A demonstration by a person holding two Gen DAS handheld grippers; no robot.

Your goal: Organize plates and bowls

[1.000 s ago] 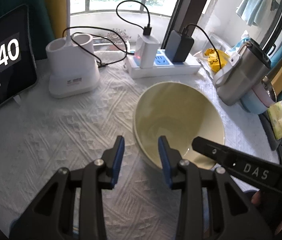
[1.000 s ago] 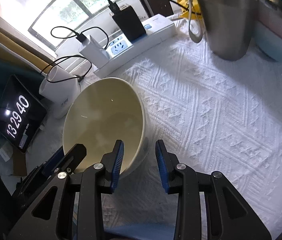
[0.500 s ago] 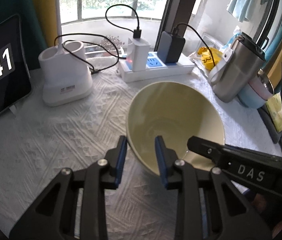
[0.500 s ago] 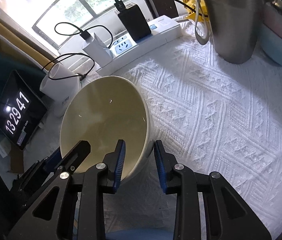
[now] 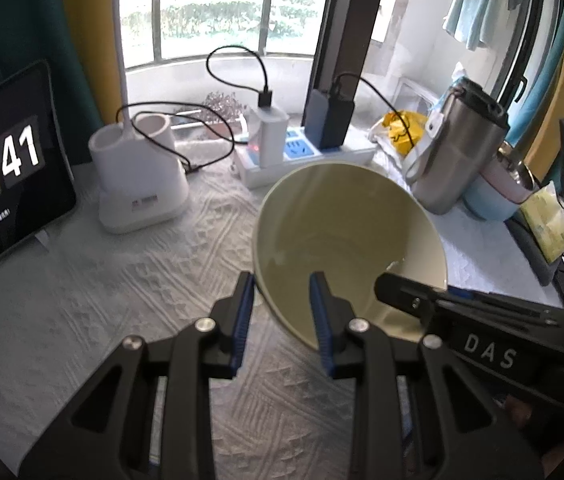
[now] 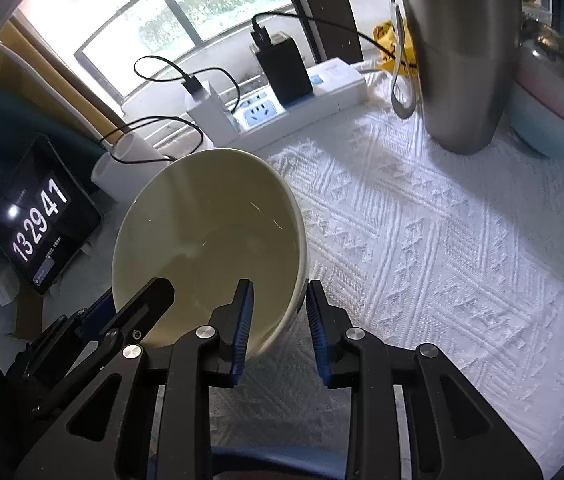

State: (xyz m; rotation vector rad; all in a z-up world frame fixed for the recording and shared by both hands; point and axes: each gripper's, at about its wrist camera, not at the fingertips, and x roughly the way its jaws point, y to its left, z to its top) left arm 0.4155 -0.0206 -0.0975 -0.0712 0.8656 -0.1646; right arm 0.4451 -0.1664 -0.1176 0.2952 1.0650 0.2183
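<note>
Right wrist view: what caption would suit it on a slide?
Both grippers straddle the cream bowl's rim above a white tablecloth.

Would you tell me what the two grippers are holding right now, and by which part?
Both straddle the rim of the pale yellow ceramic bowl: left gripper on its left edge, right gripper on its right edge.

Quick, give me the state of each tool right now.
Left tool: closed on the near-left rim of the bowl.
Right tool: closed on the bowl's right rim; the bowl is tilted.
</note>
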